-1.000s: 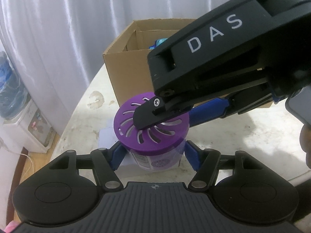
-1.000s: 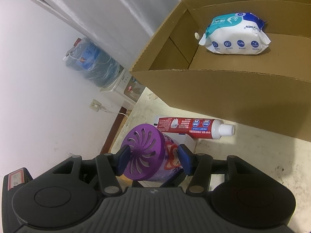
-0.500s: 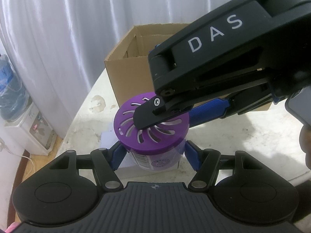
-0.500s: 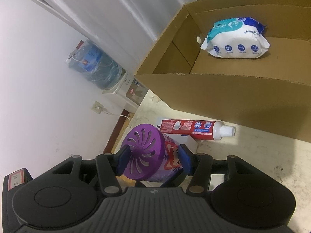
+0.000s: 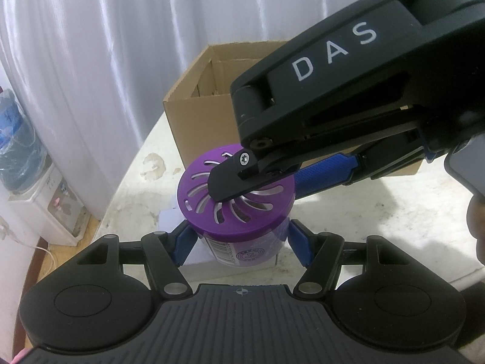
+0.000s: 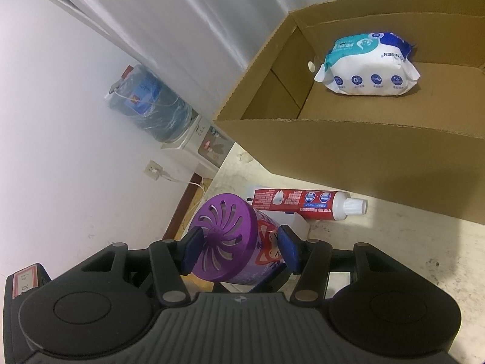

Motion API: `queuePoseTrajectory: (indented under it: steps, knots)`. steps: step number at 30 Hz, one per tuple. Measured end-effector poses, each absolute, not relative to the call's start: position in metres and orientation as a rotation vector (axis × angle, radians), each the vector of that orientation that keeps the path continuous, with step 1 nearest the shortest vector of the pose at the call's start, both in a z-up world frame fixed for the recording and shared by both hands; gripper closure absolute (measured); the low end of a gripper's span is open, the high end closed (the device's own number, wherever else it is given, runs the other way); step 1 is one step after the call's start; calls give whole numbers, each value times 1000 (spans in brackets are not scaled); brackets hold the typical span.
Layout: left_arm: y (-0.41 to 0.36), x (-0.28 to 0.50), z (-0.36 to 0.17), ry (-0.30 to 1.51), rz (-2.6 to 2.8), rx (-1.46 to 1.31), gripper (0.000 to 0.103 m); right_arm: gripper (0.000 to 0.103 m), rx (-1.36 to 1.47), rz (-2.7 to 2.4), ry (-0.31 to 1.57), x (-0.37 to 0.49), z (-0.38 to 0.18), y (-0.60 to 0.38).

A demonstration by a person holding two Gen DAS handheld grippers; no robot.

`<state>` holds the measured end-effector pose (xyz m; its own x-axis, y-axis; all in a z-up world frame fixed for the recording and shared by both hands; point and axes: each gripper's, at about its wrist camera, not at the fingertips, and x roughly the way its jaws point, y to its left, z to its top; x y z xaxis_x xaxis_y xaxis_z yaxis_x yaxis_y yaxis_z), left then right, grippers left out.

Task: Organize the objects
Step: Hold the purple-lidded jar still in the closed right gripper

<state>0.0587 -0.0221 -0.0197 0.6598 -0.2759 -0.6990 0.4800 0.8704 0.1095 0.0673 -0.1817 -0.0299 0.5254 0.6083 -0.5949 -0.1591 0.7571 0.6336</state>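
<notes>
A canister with a purple slotted lid [image 5: 197,194] [image 6: 224,236] sits between both grippers over a small white box [image 5: 197,261]. My left gripper [image 5: 239,245] is shut on its body, one blue pad on each side. Coming in from the right, my right gripper [image 6: 239,250] is shut on it too, one finger [image 5: 227,182] lying across the lid and the other against the body. Whether the canister rests on the white box, I cannot tell. Behind stands an open cardboard box [image 5: 206,127] [image 6: 333,157] holding a white and blue wipes pack [image 6: 366,66].
A red toothpaste tube [image 6: 303,204] lies on the pale table [image 6: 394,257] in front of the cardboard box. A water dispenser [image 6: 151,106] stands off the table's left edge by a white curtain. A person's hand [image 5: 477,218] shows at the right edge.
Both grippers keep the same hold on the canister. Only the background has slid a little in both views.
</notes>
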Motion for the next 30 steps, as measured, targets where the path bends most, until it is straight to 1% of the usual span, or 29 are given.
queuePoseTrajectory:
  steps: [30]
  knots:
    - [-21,59,-19,735,-434,288,38,44,553,487,898,62,-25,-185]
